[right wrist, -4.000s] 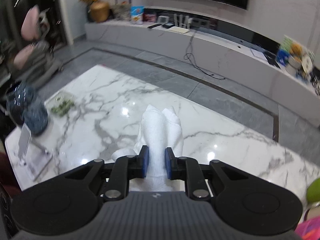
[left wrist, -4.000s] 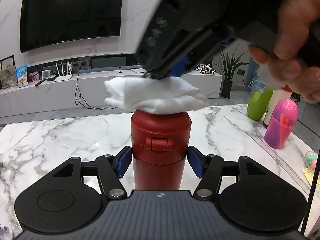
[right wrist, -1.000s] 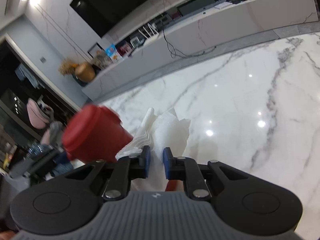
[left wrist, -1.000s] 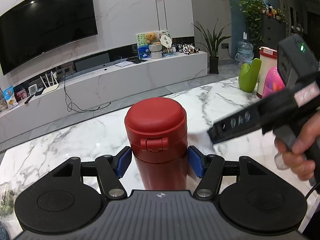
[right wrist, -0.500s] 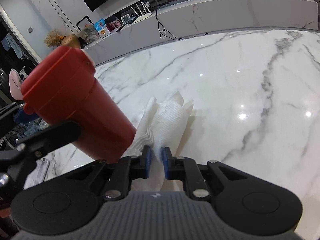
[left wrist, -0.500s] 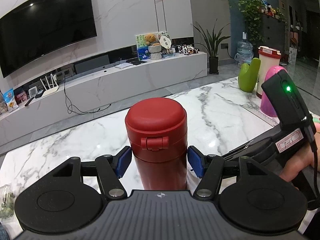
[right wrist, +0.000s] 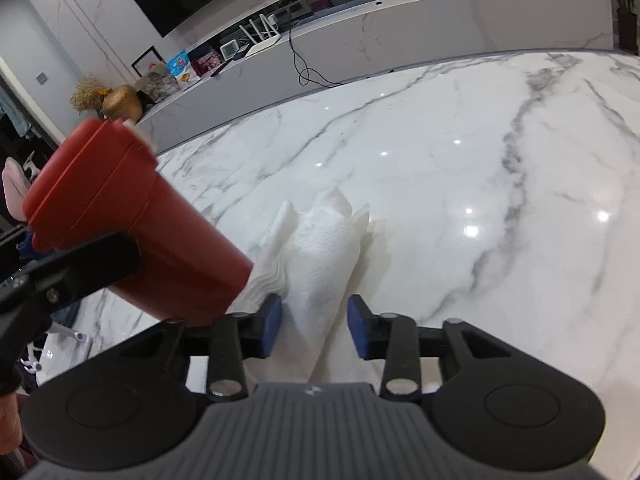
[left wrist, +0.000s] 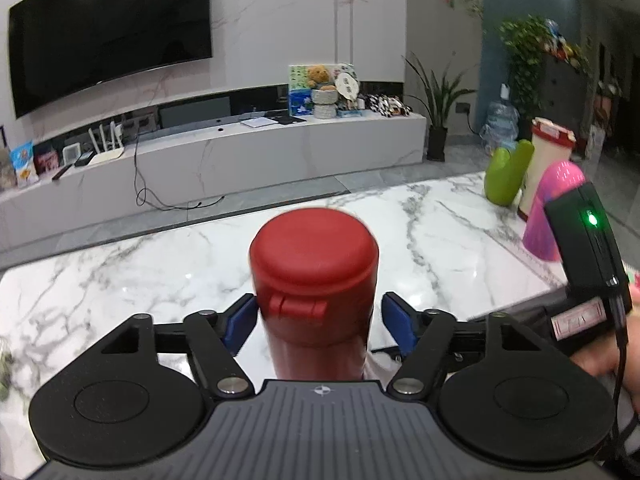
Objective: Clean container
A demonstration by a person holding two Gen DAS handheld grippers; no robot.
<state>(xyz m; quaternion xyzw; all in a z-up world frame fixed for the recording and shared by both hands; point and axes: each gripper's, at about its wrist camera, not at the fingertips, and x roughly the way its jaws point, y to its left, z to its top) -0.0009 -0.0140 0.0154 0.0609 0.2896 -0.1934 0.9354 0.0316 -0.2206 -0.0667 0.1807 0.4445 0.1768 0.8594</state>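
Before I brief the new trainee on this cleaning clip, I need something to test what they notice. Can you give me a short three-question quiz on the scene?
1. True or false: the red container has its lid off.
2. What lies between the pads of the right hand-held gripper?
 A. a sponge
 B. a white paper towel
 C. nothing
3. Fill in: the container stands between the blue pads of the ____ hand-held gripper.

Key:
1. False; the lid is shut.
2. B; the white paper towel lies on the marble table, jaws opening around it.
3. Left; the left hand-held gripper has its jaws opening too.
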